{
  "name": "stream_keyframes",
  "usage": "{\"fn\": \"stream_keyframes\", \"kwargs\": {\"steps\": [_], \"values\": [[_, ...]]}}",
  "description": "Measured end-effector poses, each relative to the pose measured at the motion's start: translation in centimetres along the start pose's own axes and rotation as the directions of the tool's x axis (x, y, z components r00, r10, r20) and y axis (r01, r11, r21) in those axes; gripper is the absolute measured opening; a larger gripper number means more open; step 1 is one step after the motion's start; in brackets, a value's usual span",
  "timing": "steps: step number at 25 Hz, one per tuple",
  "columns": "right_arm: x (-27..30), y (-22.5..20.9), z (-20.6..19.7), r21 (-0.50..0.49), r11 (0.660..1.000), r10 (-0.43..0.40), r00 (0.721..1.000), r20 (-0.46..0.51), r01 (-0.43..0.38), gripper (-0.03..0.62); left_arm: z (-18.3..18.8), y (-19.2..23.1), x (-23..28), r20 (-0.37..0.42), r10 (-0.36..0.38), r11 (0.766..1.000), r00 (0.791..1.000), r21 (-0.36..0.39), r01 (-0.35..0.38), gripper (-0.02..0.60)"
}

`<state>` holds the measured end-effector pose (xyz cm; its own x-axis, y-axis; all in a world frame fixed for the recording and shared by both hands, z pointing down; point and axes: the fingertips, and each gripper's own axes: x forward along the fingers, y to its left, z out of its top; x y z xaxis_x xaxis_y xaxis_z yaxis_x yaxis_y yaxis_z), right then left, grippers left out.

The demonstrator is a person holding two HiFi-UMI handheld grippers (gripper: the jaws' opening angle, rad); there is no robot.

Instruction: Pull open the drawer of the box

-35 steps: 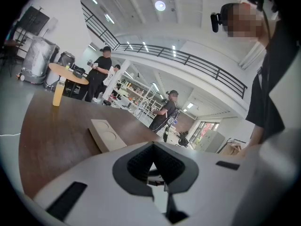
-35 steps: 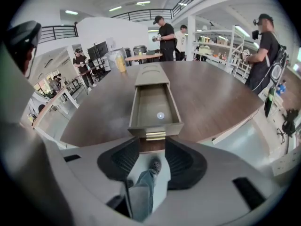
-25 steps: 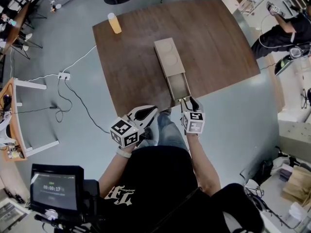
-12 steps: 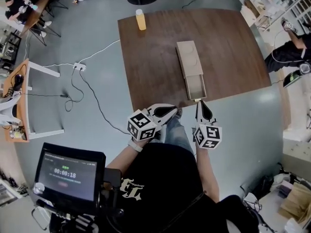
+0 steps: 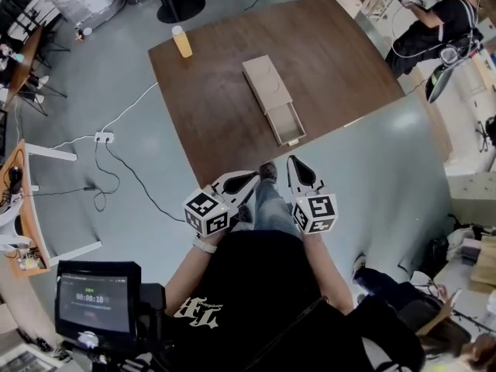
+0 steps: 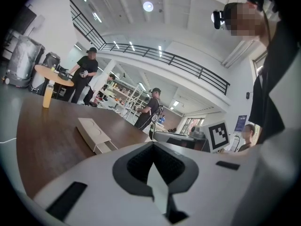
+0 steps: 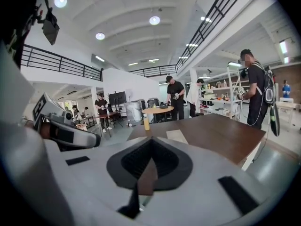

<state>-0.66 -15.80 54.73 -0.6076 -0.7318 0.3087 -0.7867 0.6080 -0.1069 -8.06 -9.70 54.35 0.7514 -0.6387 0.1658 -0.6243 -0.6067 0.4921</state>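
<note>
Drawer (image 5: 287,124) of the long tan cardboard box (image 5: 266,80) stands pulled out from the box's near end, on the side facing the person. Its tray is open to the head view, and no contents can be made out. The box lies on the dark brown wooden table (image 5: 349,53), with the drawer front close to the table's near edge. That orientation appears chosen so a pull runs straight toward the body. The right gripper (image 5: 292,162) hangs off the table over the grey floor (image 5: 372,169), well apart from the drawer, with its jaws clenched together on nothing. The left gripper (image 5: 249,178) sits beside it, near the person's shoe (image 5: 267,171), its jaws likewise pressed together and empty. Neither tool touches the box. With the drawer this far out and both tools held near the torso, the pull is judged finished or nearly so. An orange-filled plastic bottle (image 5: 182,40) stands upright at the far table corner, clear of the pull line.
</note>
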Motion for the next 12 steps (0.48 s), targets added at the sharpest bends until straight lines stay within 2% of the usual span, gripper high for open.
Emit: {"fn": "stream_keyframes", "kwargs": {"steps": [12], "values": [[-2.8,0.5,-0.5,0.018,0.999,-0.028,1.0,-0.011,0.029,-0.014,-1.0,-1.7,0.0,-0.008,-0.041,0.999,0.999,-0.024,0.041,0.0]]}}
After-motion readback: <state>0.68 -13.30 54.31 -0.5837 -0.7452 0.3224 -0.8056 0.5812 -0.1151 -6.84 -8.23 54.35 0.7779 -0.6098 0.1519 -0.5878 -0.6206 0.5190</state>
